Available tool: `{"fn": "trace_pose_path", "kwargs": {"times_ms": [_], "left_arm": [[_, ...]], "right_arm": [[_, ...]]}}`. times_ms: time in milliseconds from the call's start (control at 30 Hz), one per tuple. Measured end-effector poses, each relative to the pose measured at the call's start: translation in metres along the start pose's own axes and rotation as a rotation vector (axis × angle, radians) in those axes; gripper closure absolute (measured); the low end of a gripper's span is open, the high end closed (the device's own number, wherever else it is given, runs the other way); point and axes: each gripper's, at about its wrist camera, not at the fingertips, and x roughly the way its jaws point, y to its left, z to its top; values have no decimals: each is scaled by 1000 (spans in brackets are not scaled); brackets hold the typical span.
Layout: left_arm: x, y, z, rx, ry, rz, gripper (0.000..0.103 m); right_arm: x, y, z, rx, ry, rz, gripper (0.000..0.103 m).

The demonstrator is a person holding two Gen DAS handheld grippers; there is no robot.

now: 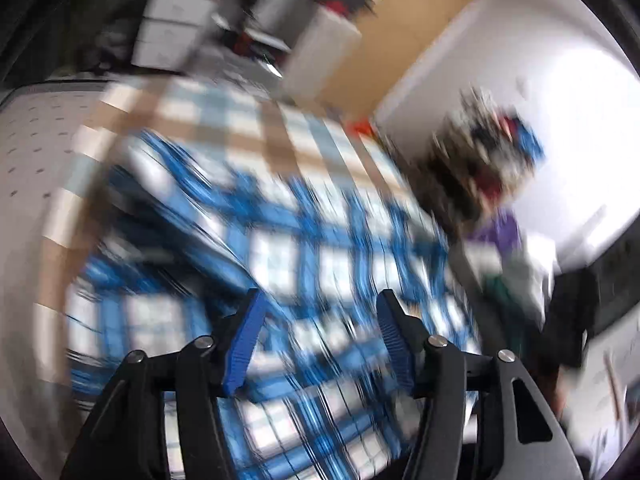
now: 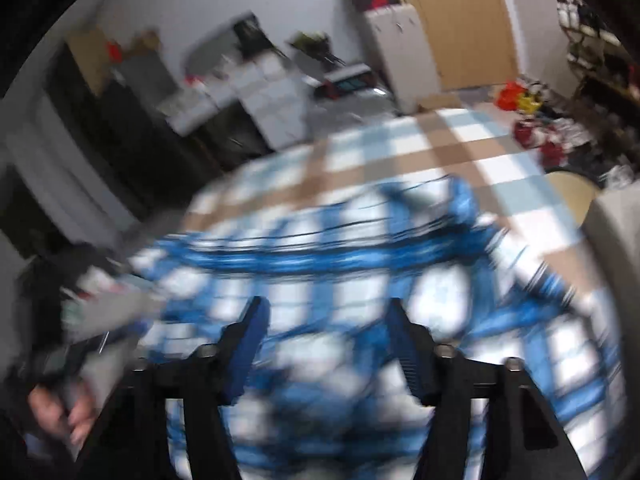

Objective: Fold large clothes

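Observation:
A blue-and-white plaid shirt (image 1: 304, 240) lies spread on a table with a beige, white and pale-blue checked cloth (image 1: 248, 120). Both views are smeared by motion blur. My left gripper (image 1: 320, 300) hovers over the shirt, its blue pads (image 1: 244, 344) wide apart with nothing pinched between them. From the right wrist the same shirt (image 2: 320, 264) fills the lower half of the view on the checked cloth (image 2: 460, 148). My right gripper (image 2: 326, 306) is also open above it, and its pads (image 2: 248, 344) press on no fabric. Folds and edges of the shirt are too blurred to read.
A person's hand (image 2: 60, 412) shows at the right wrist view's lower left. A blurred purple-and-white shape (image 1: 500, 240) is at the table's right side. Behind the table stand white drawers (image 2: 272, 96), a wooden door (image 2: 468, 24) and floor clutter (image 2: 528, 104).

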Motion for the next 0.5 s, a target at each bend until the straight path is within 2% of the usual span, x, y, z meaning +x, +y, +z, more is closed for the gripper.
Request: {"fn": "trace_pose_path", "kwargs": {"times_ms": [33,67,100,133,167,233,300,333,433,467,500], "left_arm": [[-10,11,11,-42,-38,39,42],[-18,27,26,-98,-76,109,42],[-20,33,33,-124,-89,144,42],[-20,47,46,-175,-98,226,42],[-16,55,56,-191,-78,264,42],[-1,61,68,-187,-17,282,42],[18,68,77,-207,48,299,42],[33,70,79,-228,100,308,42],[50,89,73,-287,178,284,43],[52,94,70,-313,168,283,46],[52,90,66,-330,167,283,68]], "right_arm": [[-4,5,-12,6,-28,37,26],[-7,8,-25,-7,-63,68,26],[-5,9,-35,-33,-88,73,26],[-1,11,-37,-48,-73,48,26],[7,12,-36,-54,-28,16,25],[17,9,-34,-52,-19,34,25],[31,5,-32,-41,12,-25,25],[37,1,-32,-28,31,-24,25],[48,-11,-29,31,64,-35,25],[49,-14,-28,45,63,-46,25],[48,-18,-27,63,62,-49,25]]}}
